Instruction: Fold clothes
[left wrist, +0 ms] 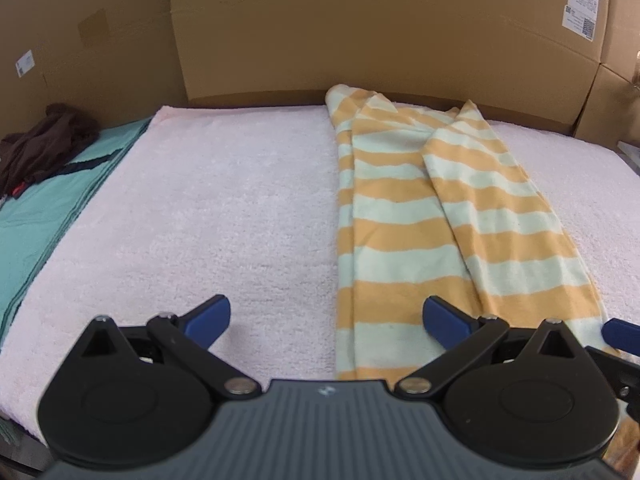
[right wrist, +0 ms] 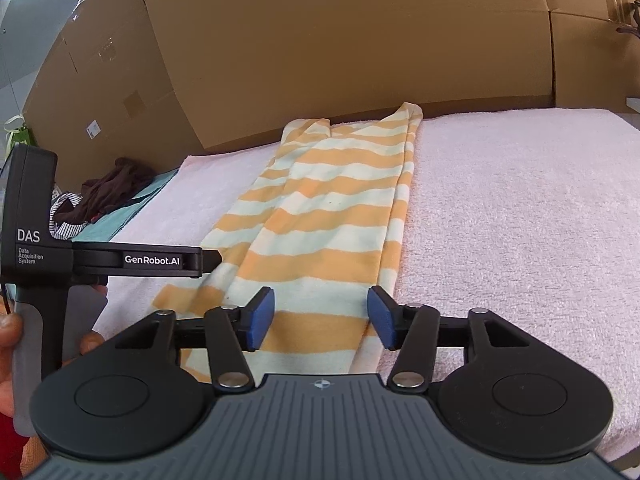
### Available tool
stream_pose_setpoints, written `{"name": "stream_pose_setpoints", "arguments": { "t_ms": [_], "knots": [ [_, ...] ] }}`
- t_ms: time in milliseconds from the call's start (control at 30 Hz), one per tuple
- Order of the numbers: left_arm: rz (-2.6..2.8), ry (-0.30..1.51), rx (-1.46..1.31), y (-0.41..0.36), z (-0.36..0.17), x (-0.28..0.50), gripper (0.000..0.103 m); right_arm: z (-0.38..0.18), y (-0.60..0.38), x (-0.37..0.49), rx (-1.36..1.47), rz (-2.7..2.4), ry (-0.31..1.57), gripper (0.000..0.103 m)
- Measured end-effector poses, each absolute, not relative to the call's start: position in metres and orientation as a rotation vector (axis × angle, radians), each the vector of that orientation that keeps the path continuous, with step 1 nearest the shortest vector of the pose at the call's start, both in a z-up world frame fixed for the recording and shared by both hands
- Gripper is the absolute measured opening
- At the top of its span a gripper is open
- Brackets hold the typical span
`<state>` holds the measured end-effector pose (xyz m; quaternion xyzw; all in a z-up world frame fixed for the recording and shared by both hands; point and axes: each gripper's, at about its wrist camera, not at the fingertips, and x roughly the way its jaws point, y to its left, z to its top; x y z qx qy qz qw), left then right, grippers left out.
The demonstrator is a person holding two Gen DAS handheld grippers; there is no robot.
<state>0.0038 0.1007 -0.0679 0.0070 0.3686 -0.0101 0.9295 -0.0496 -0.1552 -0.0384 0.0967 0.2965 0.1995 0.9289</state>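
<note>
- Striped garment (left wrist: 420, 216), orange and pale bands, lies lengthwise on pink towel (left wrist: 224, 208), folded into a long narrow strip running from the near edge back to the cardboard boxes (left wrist: 360, 28).
- Right side of the strip shows an overlapping folded layer; far end bunches slightly against the boxes.
- Left gripper (left wrist: 326, 320): jaws wide apart, nothing between the blue pads (left wrist: 208, 314). Left pad is over bare towel, right pad over the garment's near end. Contact with cloth cannot be told.
- Right gripper (right wrist: 321, 316): jaws apart over the near end of the garment, cloth visible in the gap, pads not pressing it. No grip.
- Left gripper appears from the side in the right wrist view, a hand (right wrist: 10, 332) on its handle.
- Dark clothes (left wrist: 40, 140) piled on teal cloth (left wrist: 36, 216), at the left of the towel, well apart from the garment.
</note>
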Motion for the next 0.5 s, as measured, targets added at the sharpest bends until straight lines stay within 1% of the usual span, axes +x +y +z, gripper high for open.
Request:
{"name": "stream_pose_setpoints", "arguments": {
  "t_ms": [67, 167, 233, 267, 300, 400, 500],
  "knots": [
    [-0.06, 0.786, 0.008, 0.103, -0.068, 0.005, 0.102, -0.038, -0.15, -0.05, 0.175, 0.409, 0.606, 0.064],
    [-0.092, 0.782, -0.035, 0.113, -0.069, 0.005, 0.102, -0.038, -0.148, -0.05, 0.171, 0.403, 0.6, 0.064],
    [-0.107, 0.773, -0.02, 0.113, -0.07, 0.002, 0.102, -0.038, -0.152, -0.05, 0.18, 0.394, 0.594, 0.055],
    [-0.116, 0.767, -0.01, 0.113, -0.07, 0.001, 0.102, -0.038, -0.155, -0.049, 0.191, 0.377, 0.594, 0.043],
    [-0.124, 0.762, -0.005, 0.113, -0.07, -0.002, 0.102, -0.036, -0.159, -0.048, 0.214, 0.367, 0.594, 0.037],
    [-0.156, 0.746, 0.005, 0.115, -0.07, -0.008, 0.102, -0.03, -0.172, -0.051, 0.291, 0.39, 0.559, 0.036],
    [-0.172, 0.717, -0.003, 0.118, -0.068, -0.016, 0.102, -0.023, -0.165, -0.056, 0.253, 0.445, 0.532, 0.036]
  ]
}}
